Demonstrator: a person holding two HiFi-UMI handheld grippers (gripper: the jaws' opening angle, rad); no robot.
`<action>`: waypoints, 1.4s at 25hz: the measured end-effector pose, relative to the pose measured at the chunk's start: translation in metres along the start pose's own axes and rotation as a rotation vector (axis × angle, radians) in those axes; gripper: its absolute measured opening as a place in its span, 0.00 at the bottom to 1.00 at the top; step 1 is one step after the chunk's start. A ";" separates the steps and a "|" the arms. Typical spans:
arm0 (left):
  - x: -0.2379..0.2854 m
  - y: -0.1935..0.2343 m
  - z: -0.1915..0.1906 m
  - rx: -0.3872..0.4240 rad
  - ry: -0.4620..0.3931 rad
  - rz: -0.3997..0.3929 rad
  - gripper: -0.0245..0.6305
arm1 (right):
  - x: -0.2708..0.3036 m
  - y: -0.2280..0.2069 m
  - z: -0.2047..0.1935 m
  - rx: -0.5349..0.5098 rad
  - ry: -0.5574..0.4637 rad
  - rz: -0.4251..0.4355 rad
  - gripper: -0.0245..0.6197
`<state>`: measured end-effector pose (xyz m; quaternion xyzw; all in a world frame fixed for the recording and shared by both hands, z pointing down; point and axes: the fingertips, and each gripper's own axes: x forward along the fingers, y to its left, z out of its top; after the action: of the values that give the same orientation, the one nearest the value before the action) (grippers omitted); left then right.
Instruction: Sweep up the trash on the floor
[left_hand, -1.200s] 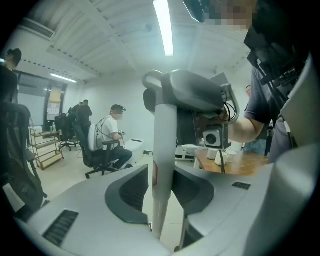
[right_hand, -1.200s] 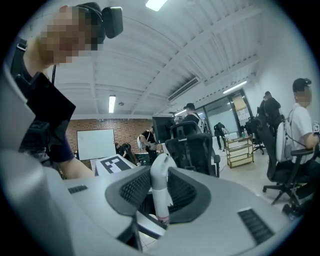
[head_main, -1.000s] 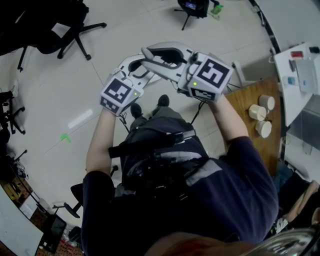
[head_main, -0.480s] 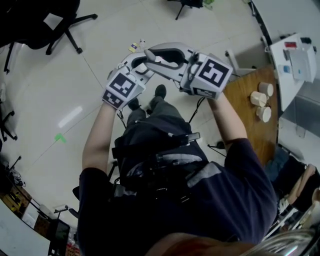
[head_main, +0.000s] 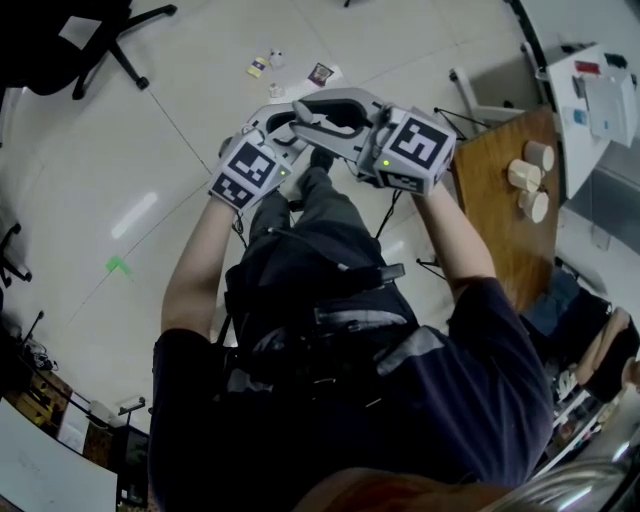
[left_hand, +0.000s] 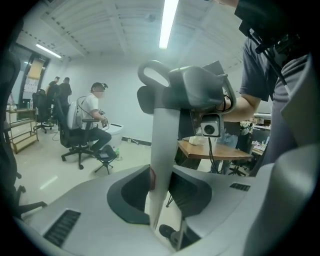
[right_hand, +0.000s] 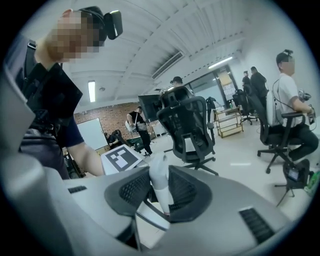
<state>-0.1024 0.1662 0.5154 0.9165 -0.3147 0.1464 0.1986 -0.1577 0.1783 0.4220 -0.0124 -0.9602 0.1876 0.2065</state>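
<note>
My left hand-held gripper (head_main: 262, 125) was clamped on a long pale handle (left_hand: 161, 135) that stood upright between its jaws. My right hand-held gripper (head_main: 300, 110) was closed round the end of a white handle (right_hand: 159, 182). I took both for sweeping tools, though neither working end showed. The trash (head_main: 320, 73), a few small scraps, lay on the floor (head_main: 150, 150) straight ahead, beyond both sets of jaw tips and past my feet. It was spread in a short row running left to right. The two hand-held grippers sat close together, the right one's tip a shade nearer the scraps. Nothing touched the trash; the sweep would have to reach forward and down.
</note>
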 end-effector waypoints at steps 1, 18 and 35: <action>0.005 0.001 -0.003 -0.004 0.000 -0.007 0.18 | 0.000 -0.004 -0.004 0.006 0.005 -0.003 0.24; 0.082 0.050 -0.016 0.010 0.131 0.226 0.17 | -0.006 -0.082 -0.028 -0.064 0.049 0.108 0.23; 0.066 0.134 -0.025 0.005 0.104 0.314 0.17 | 0.063 -0.132 -0.006 -0.131 0.079 0.062 0.21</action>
<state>-0.1411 0.0460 0.5998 0.8476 -0.4432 0.2238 0.1871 -0.2059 0.0642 0.4997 -0.0633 -0.9607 0.1299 0.2370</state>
